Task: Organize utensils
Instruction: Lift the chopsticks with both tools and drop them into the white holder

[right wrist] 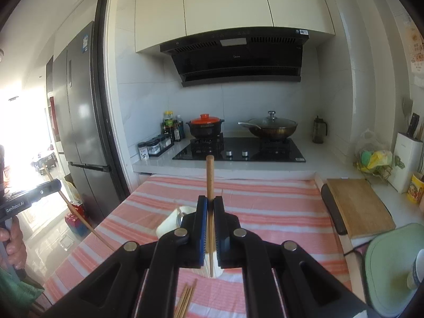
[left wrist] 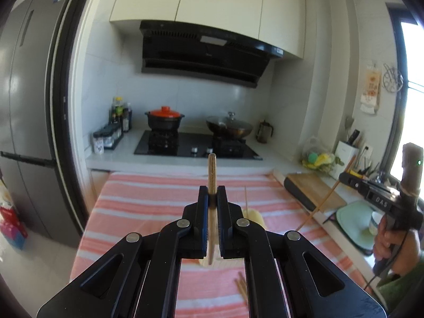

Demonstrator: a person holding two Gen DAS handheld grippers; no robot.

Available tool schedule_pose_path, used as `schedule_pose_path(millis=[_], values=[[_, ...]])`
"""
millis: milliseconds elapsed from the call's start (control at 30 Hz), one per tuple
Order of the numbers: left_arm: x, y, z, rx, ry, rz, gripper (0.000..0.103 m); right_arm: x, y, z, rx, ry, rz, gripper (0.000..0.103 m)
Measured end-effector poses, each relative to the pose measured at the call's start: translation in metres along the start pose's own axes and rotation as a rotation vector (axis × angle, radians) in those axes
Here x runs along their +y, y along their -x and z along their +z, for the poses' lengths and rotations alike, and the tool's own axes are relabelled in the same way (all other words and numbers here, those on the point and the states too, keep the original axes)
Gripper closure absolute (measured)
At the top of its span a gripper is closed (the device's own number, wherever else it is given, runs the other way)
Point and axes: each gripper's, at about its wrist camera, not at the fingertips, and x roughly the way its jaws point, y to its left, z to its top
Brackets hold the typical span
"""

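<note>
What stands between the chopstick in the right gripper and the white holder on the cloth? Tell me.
Nothing visible. The right gripper is shut on a chopstick that hangs tip-down just above the white holder on the striped cloth. The loose chopsticks lie nearer the camera, off that path.

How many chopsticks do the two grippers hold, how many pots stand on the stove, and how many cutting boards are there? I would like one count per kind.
Chopsticks held: 2, left chopstick in the left gripper, right chopstick in the right gripper
Pots on the stove: 2, clay pot and wok
Cutting board: 1
Total: 5
</note>
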Motion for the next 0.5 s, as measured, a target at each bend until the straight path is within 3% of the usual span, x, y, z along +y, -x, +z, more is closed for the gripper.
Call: schedule_pose_path(millis=[100, 233, 400, 500], values=[[-0.008, -0.03, 0.016, -0.025, 0.003, 0.013, 0.099, 0.005, -0.022, 0.017, -0.034, 0.015, 0.0, 0.098], [-0.008, -0.088, 0.01, 0.062, 0.04, 0.011, 0.099, 0.008, -0.068, 0.016, 0.011, 0.018, 0.007, 0.098], [-0.01, -0.158, -0.028, 0.262, 0.046, 0.0, 0.099, 0.012, -0.143, -0.013, 0.246, 0.031, 0.03, 0.098], [-0.014, -0.183, -0.052, 0.343, 0.037, 0.0, 0.099, 0.015, -0.179, -0.036, 0.374, 0.035, 0.042, 0.098]])
